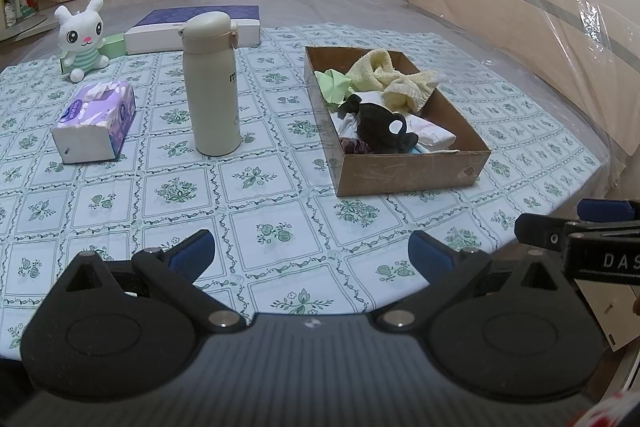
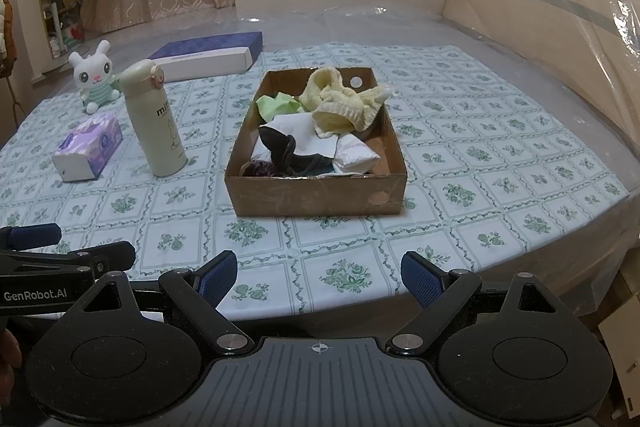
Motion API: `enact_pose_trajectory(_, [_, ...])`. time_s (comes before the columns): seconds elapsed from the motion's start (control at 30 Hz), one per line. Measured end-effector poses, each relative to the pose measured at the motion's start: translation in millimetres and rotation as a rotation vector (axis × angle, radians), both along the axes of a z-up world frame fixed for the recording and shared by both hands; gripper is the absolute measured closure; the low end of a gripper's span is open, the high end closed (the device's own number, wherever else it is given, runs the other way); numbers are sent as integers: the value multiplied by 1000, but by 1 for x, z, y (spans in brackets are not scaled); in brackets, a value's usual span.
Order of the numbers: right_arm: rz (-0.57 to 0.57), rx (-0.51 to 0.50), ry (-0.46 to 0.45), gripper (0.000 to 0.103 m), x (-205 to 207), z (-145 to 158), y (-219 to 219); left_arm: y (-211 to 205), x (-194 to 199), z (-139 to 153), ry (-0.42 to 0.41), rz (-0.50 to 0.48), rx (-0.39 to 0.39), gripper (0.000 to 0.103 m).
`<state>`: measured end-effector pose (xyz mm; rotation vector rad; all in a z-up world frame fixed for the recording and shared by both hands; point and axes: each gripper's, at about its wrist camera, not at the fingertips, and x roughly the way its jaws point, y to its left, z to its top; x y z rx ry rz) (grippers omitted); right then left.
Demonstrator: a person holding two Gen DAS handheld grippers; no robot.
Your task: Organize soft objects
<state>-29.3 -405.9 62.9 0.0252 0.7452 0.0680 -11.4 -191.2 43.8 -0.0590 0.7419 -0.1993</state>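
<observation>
A brown cardboard box [image 1: 412, 171] [image 2: 316, 195] stands on the patterned cloth and holds soft things: a yellow towel [image 1: 400, 79] [image 2: 340, 103], a green cloth [image 1: 334, 85] [image 2: 276, 105], a black cloth [image 1: 380, 125] [image 2: 288, 151] and white cloths [image 2: 356, 155]. A white plush rabbit [image 1: 82, 39] [image 2: 94, 77] sits at the far left. My left gripper [image 1: 312, 255] is open and empty, near the table's front edge. My right gripper [image 2: 318, 277] is open and empty, in front of the box.
A cream flask [image 1: 212, 83] [image 2: 154, 121] stands left of the box. A purple tissue pack [image 1: 94, 121] [image 2: 88, 147] lies beside it. A flat blue and white box [image 1: 196, 27] [image 2: 208, 57] lies at the back. A plastic-wrapped headboard [image 1: 540, 27] is on the right.
</observation>
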Motion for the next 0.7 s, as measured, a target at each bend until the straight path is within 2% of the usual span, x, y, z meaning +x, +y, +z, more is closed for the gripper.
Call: enact_pose_trajectory(0.7, [-3,-3,1,15,0,0,-1,0,0,0,2,0,-1,1])
